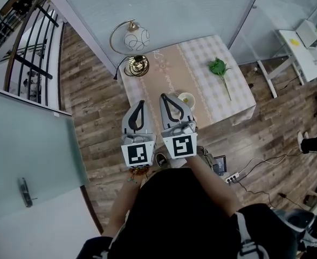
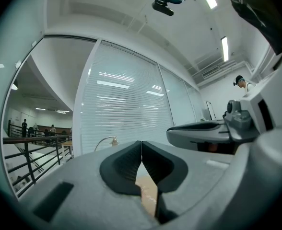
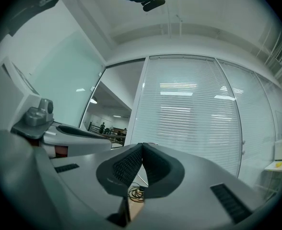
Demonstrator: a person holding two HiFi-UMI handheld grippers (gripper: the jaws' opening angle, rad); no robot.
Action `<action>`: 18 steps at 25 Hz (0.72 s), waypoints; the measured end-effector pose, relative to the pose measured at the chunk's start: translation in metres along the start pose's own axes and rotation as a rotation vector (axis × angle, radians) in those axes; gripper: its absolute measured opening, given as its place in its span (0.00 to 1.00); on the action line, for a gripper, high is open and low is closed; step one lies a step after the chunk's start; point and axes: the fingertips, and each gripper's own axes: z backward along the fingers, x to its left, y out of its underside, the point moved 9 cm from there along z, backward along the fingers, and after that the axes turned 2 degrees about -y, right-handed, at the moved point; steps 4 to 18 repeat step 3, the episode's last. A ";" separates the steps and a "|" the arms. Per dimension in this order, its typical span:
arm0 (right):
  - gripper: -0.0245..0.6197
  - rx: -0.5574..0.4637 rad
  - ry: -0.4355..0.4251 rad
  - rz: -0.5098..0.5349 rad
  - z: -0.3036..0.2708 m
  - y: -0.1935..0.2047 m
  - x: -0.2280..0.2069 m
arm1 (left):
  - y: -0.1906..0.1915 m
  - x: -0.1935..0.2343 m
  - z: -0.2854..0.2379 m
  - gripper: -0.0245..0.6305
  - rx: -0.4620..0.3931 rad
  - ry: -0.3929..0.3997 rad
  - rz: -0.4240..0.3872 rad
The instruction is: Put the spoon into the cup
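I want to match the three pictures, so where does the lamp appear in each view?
Head view: lamp upper centre-left, on the table.
Left gripper view: small, centre-left, before the blinds.
Right gripper view: only its coiled base, low centre.
Shared landmark: the white blinds.

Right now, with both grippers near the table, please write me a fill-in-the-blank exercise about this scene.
1. The jaws of the left gripper and the right gripper are both ____.
2. The cup stands on the table, nearer to the ____ gripper.
3. The lamp stands at the table's far ____ corner.
Missing words: shut; right; left.
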 end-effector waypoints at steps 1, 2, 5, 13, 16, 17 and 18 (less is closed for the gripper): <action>0.05 0.000 -0.004 0.000 -0.001 0.000 0.001 | 0.002 0.001 0.000 0.06 -0.003 -0.002 0.002; 0.05 -0.001 -0.007 0.001 -0.002 0.000 0.002 | 0.005 0.003 0.001 0.06 -0.007 -0.004 0.002; 0.05 -0.002 -0.010 0.001 -0.003 0.001 0.003 | 0.008 0.005 0.001 0.06 -0.010 -0.006 0.001; 0.05 -0.002 -0.010 0.001 -0.003 0.001 0.003 | 0.008 0.005 0.001 0.06 -0.010 -0.006 0.001; 0.05 -0.002 -0.010 0.001 -0.003 0.001 0.003 | 0.008 0.005 0.001 0.06 -0.010 -0.006 0.001; 0.05 -0.002 -0.010 0.001 -0.003 0.001 0.003 | 0.008 0.005 0.001 0.06 -0.010 -0.006 0.001; 0.05 -0.002 -0.010 0.001 -0.003 0.001 0.003 | 0.008 0.005 0.001 0.06 -0.010 -0.006 0.001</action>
